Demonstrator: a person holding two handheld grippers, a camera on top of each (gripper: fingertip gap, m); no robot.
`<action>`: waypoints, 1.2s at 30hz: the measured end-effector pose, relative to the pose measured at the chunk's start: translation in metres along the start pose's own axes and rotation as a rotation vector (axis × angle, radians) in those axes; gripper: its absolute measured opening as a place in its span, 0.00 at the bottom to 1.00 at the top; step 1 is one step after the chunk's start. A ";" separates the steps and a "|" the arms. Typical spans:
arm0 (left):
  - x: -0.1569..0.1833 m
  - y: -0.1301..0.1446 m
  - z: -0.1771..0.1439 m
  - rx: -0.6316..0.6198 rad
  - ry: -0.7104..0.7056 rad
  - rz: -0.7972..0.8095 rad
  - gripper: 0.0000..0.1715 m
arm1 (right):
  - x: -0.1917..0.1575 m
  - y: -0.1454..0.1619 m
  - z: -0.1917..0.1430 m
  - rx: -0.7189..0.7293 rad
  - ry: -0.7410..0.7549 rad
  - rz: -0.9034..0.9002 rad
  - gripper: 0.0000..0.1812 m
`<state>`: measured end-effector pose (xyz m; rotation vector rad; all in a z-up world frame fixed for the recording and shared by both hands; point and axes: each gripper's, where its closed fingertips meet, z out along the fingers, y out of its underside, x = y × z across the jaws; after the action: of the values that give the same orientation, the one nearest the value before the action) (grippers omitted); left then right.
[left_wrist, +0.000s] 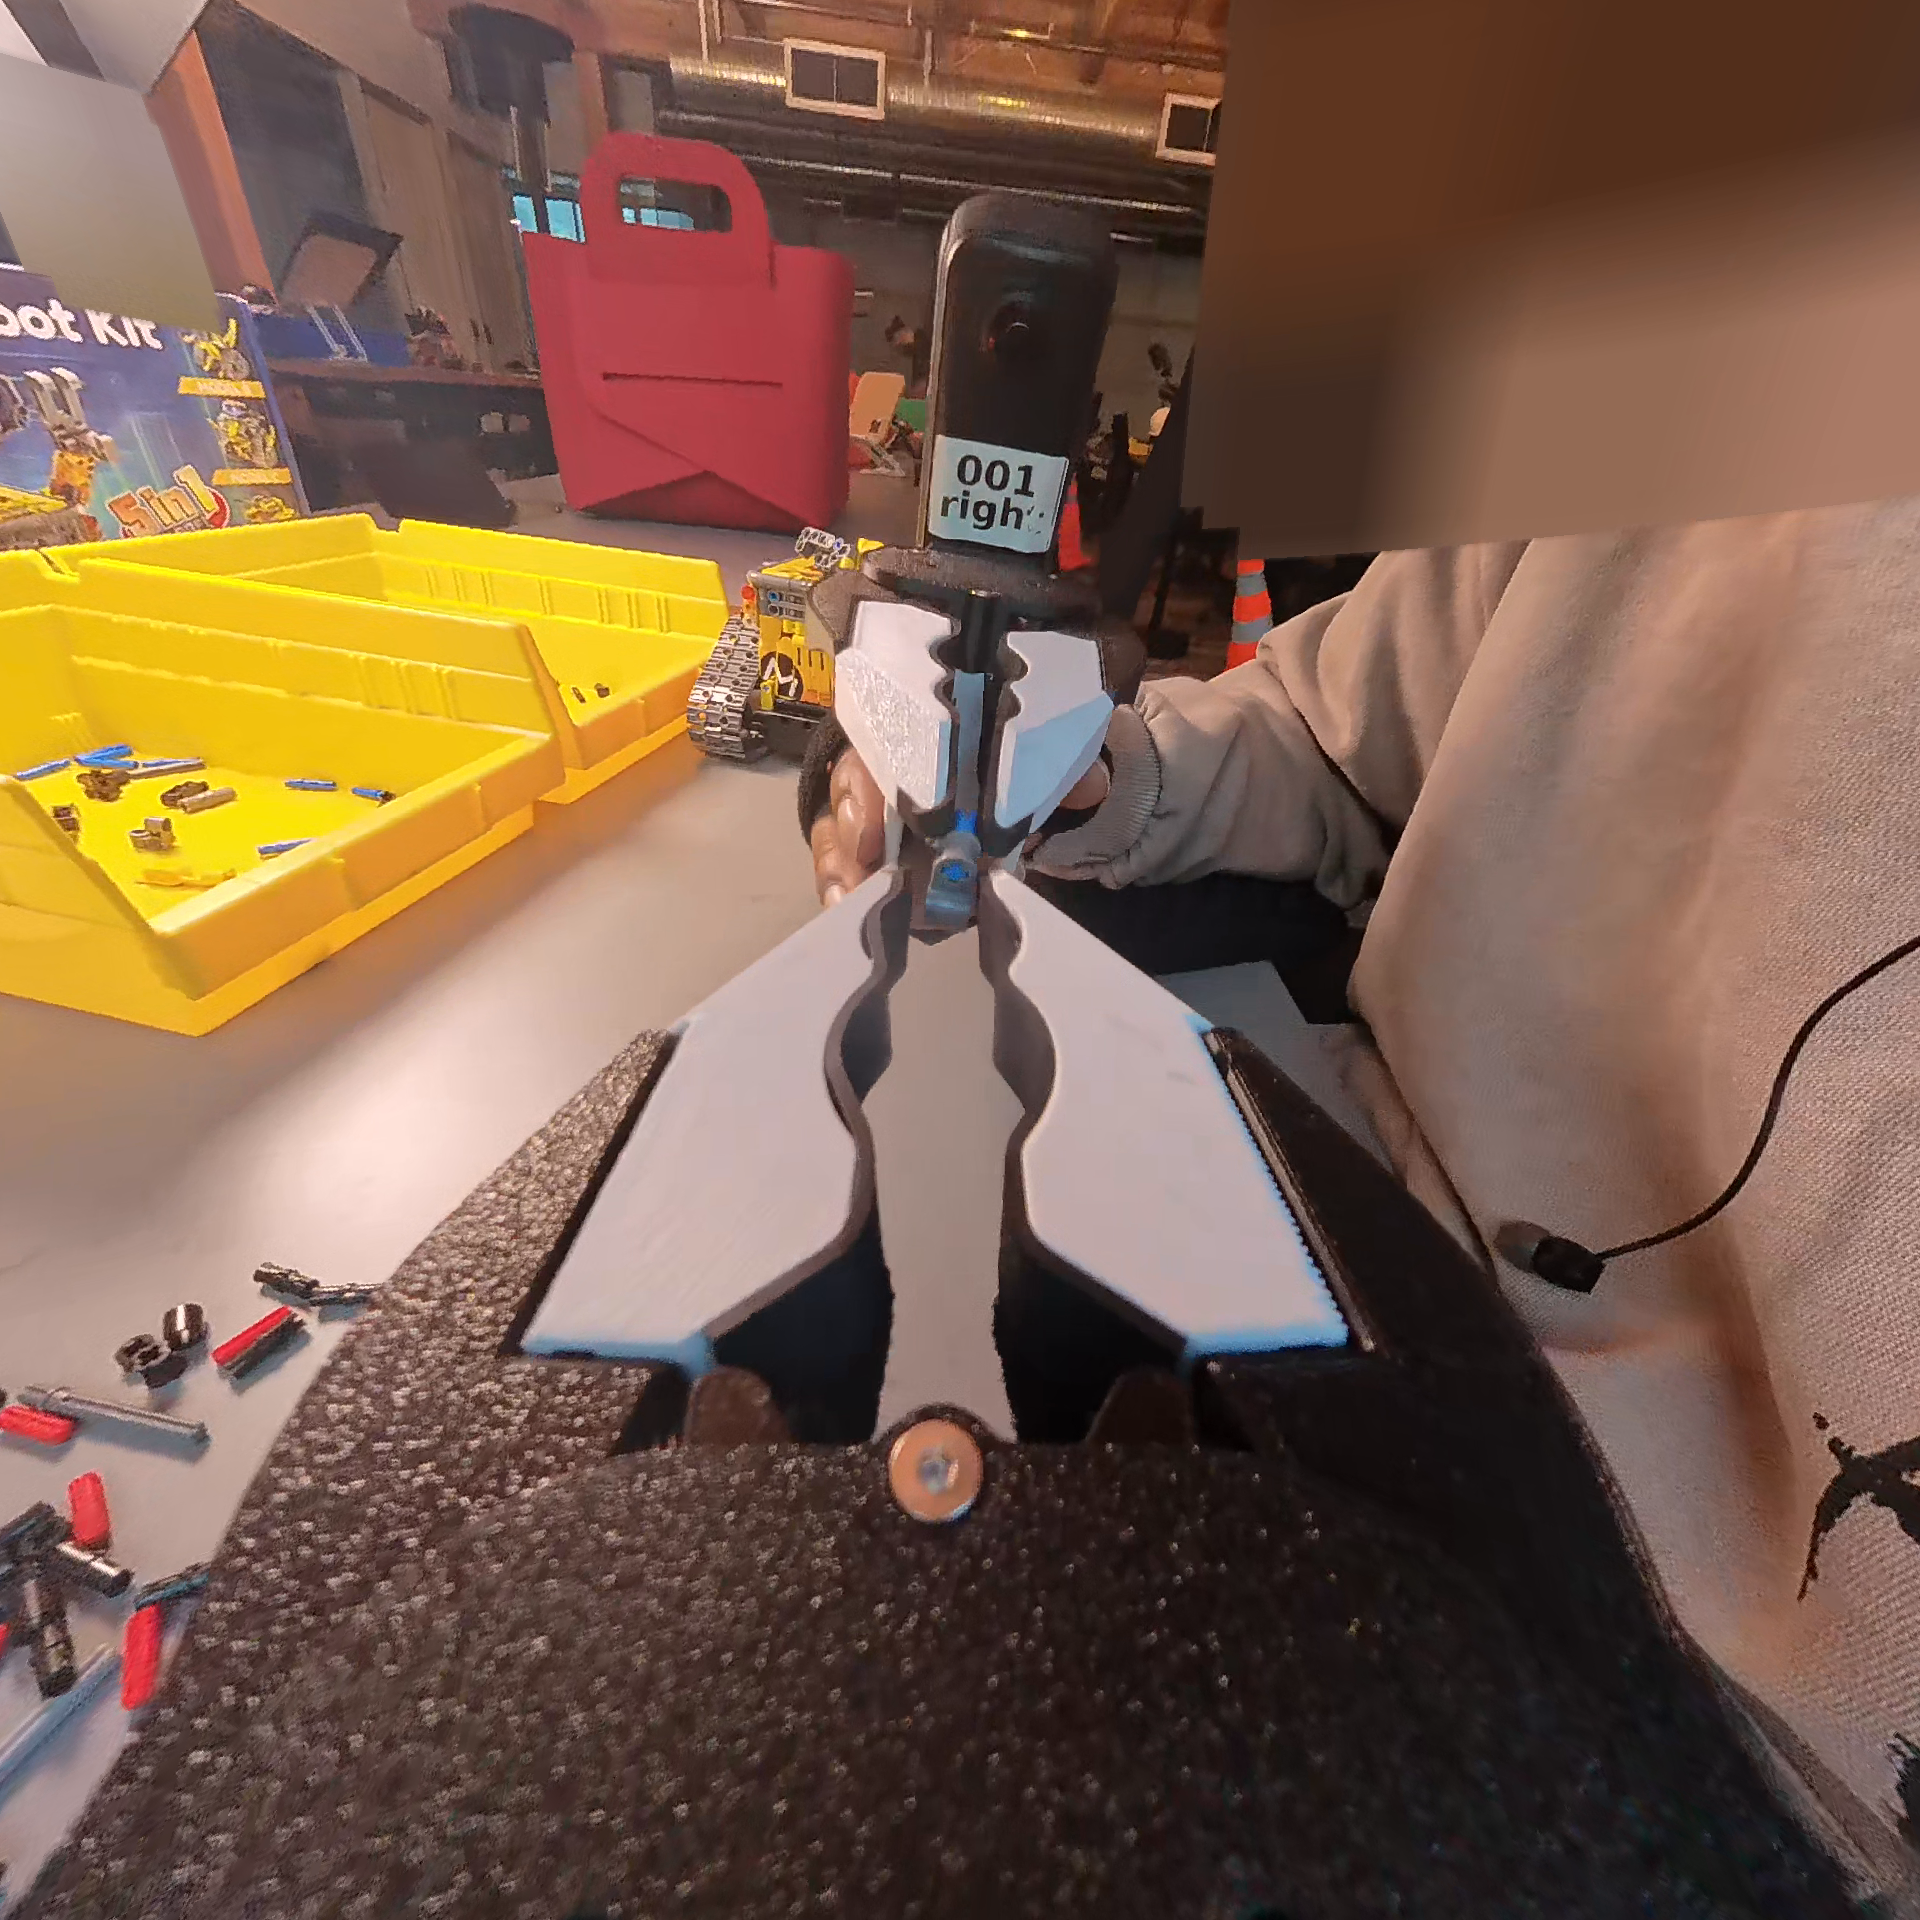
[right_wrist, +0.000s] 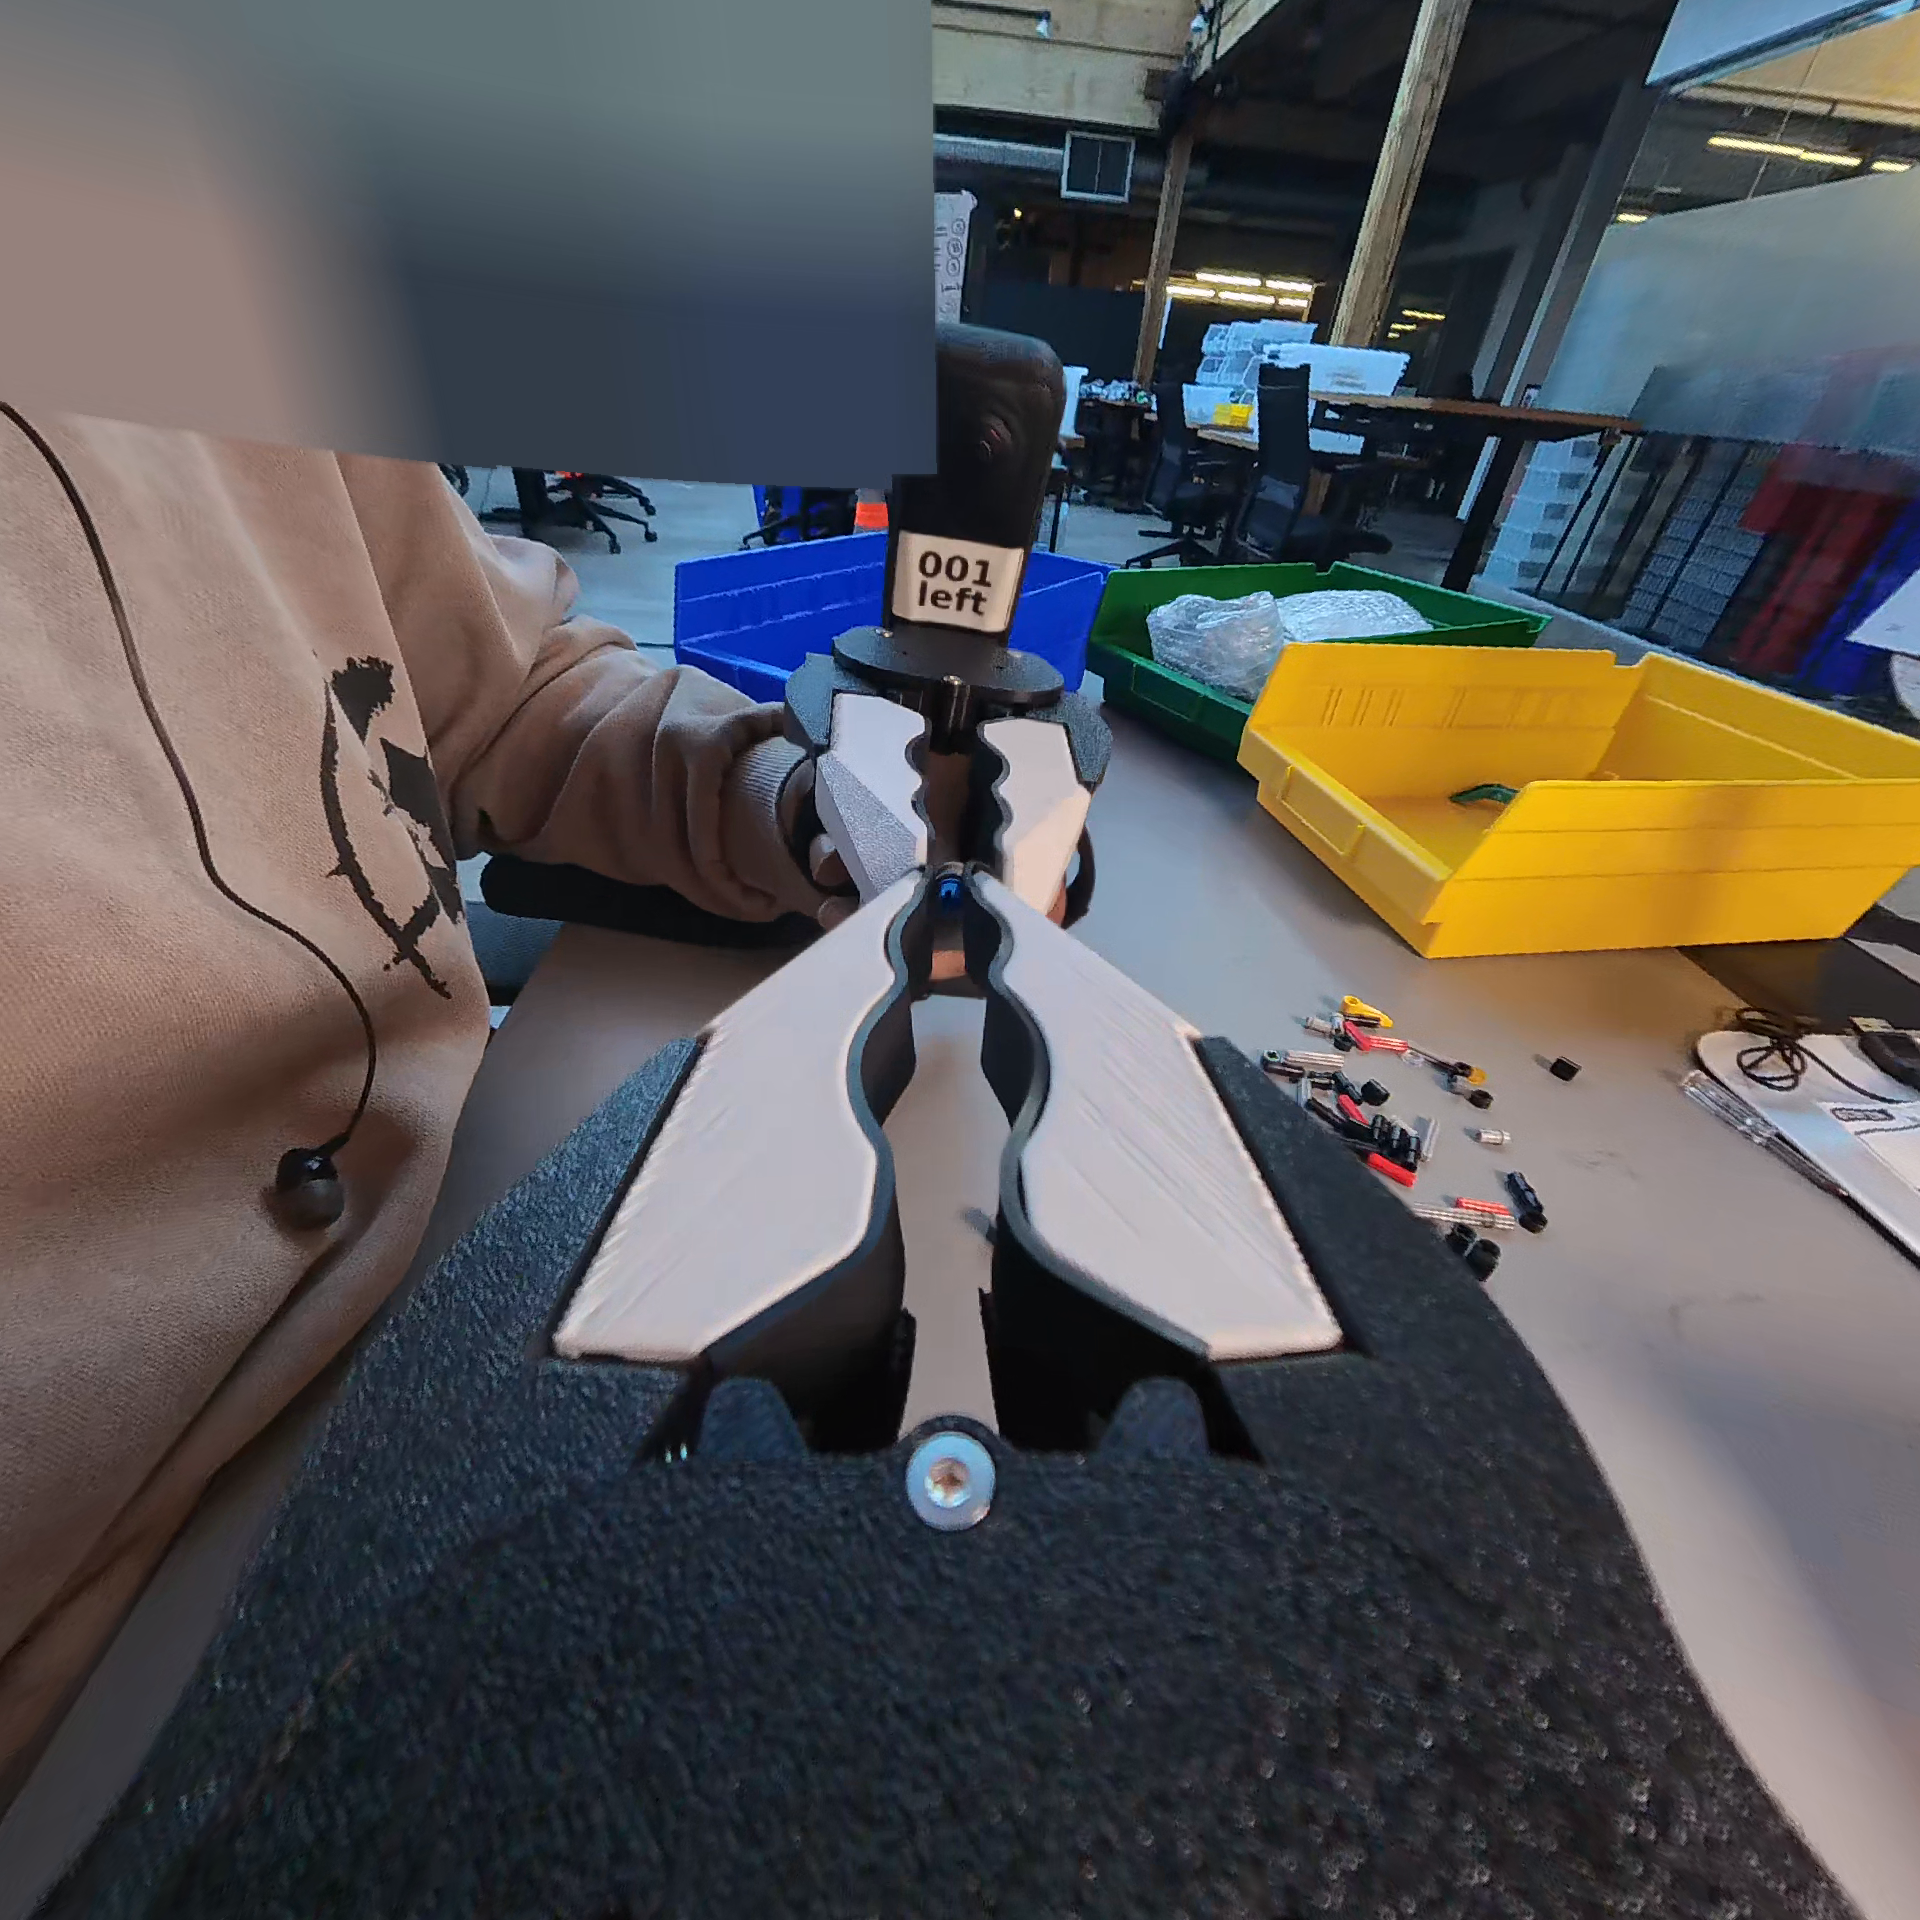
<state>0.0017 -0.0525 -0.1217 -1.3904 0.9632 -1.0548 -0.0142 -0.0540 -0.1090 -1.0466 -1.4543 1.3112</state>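
Above the grey table (left_wrist: 364, 1091), the left gripper (left_wrist: 940, 899) and right gripper (right_wrist: 940, 894) meet tip to tip, each with its jaws nearly closed on the same small grey piece with a blue pin (left_wrist: 954, 868). Loose red and black pins (right_wrist: 1382, 1112) lie on the table beside them; farther off stand yellow bins (left_wrist: 312, 727), a tracked toy robot (left_wrist: 769, 655) and a red felt bag (left_wrist: 696, 353)

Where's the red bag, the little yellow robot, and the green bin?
red bag (left_wrist: 691, 364), left wrist view, its front panel.
yellow robot (left_wrist: 774, 649), left wrist view, its body.
green bin (right_wrist: 1164, 681), right wrist view, its front wall.
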 end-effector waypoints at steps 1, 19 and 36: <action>0.002 0.002 0.000 -0.019 0.004 0.016 0.05 | -0.001 0.001 0.001 -0.008 0.000 -0.003 0.02; 0.006 0.005 -0.001 -0.058 -0.004 0.068 0.04 | -0.005 0.007 0.002 -0.043 -0.040 0.007 0.02; 0.011 -0.012 -0.008 -0.064 -0.010 0.056 0.04 | -0.007 -0.009 0.003 0.047 -0.068 0.019 0.01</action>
<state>-0.0033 -0.0643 -0.1084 -1.4113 1.0303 -0.9817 -0.0159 -0.0627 -0.1006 -0.9961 -1.4593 1.4004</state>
